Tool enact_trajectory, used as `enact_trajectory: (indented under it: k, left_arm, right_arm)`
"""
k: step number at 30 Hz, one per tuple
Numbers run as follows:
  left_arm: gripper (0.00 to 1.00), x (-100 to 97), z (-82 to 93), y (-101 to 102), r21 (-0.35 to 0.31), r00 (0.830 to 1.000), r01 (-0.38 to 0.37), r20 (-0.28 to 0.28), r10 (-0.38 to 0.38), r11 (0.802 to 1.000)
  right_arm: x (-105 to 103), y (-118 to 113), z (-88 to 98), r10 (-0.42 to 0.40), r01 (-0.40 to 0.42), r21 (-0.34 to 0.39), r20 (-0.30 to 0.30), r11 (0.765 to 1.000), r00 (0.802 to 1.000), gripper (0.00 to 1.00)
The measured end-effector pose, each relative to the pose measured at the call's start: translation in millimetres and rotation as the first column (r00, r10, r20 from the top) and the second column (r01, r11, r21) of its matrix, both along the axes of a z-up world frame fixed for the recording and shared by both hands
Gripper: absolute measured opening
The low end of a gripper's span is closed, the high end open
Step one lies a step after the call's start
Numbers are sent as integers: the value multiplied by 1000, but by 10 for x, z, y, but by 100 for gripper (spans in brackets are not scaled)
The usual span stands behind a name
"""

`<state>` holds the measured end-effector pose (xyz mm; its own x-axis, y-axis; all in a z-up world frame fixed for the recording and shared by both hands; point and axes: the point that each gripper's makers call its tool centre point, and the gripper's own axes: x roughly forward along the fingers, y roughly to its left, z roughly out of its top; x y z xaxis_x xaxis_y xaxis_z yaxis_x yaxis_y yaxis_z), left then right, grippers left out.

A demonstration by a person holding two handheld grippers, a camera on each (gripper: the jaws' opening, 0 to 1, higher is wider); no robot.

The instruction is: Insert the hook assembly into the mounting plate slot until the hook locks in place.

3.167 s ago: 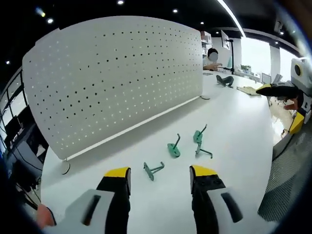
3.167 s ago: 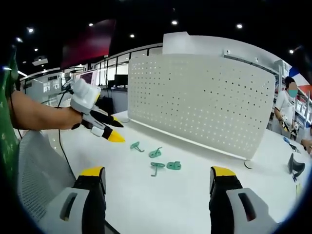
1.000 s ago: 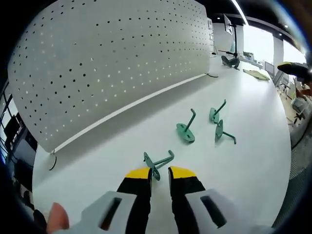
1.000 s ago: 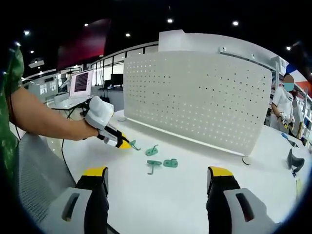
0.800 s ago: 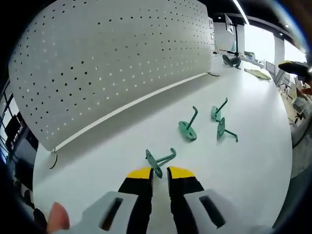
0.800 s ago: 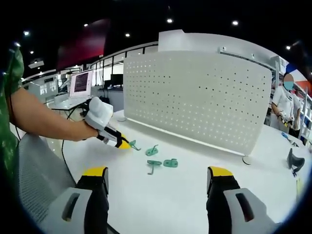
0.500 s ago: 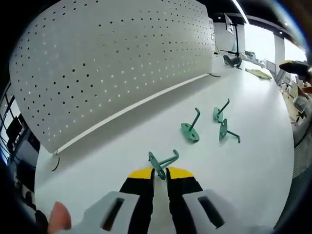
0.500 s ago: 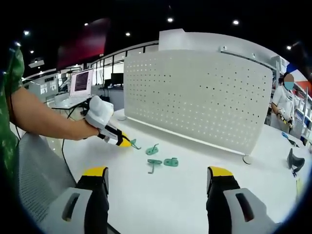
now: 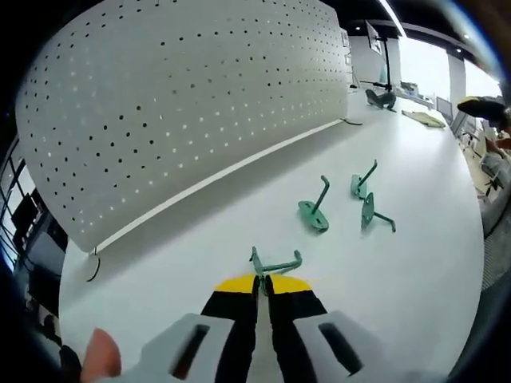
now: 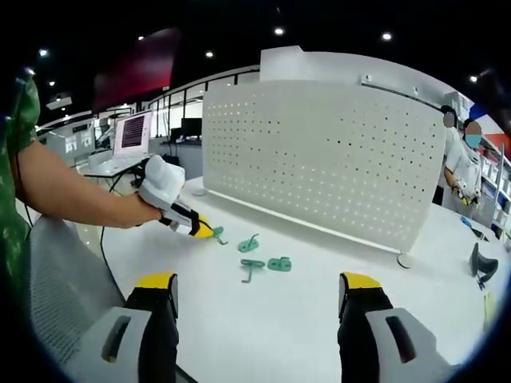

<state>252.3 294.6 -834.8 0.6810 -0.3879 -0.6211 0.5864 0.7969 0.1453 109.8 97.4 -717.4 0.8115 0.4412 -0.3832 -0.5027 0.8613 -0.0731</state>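
A white perforated mounting plate (image 9: 184,104) stands upright on the white table (image 9: 415,271). In the left gripper view my left gripper (image 9: 262,279) is shut on a green hook (image 9: 277,263) low over the table. Three more green hooks (image 9: 314,211) (image 9: 361,183) (image 9: 370,215) lie further out. The right gripper view shows the mounting plate (image 10: 319,159), the left gripper (image 10: 209,233) holding the hook (image 10: 218,234), and three loose hooks (image 10: 248,243) (image 10: 254,267) (image 10: 280,263). My right gripper (image 10: 257,283) stands open and holds nothing, well short of the hooks.
A person's arm (image 10: 72,199) holds the left gripper. A mesh chair (image 10: 64,279) sits at the table's near left. A dark object (image 10: 481,267) lies at the far right, people (image 10: 471,159) stand behind it, and a laptop (image 10: 132,132) sits on a desk beyond.
My left gripper came down to the nearest hook and its jaws closed from wide open onto it. The right gripper has stayed open and almost still.
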Motion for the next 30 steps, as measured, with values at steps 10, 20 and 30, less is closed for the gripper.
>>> enact_trajectory:
  k: [10,20,30]
  left_arm:
    - [2,12,6,27,-2,1000,-7,-1,7,1000]
    - [2,-12,42,50,-29,1000,-24,-11,23,999]
    - [2,-32,234,11,-67,999,-24,20,25,997]
  right_arm:
    - [1,1,-5,1,-1,-2,-2,1000,1000,84]
    - [13,15,-7,2,-2,-2,-4,1000,1000,83]
    - [15,32,15,3,-3,2,1,1000,1000,82]
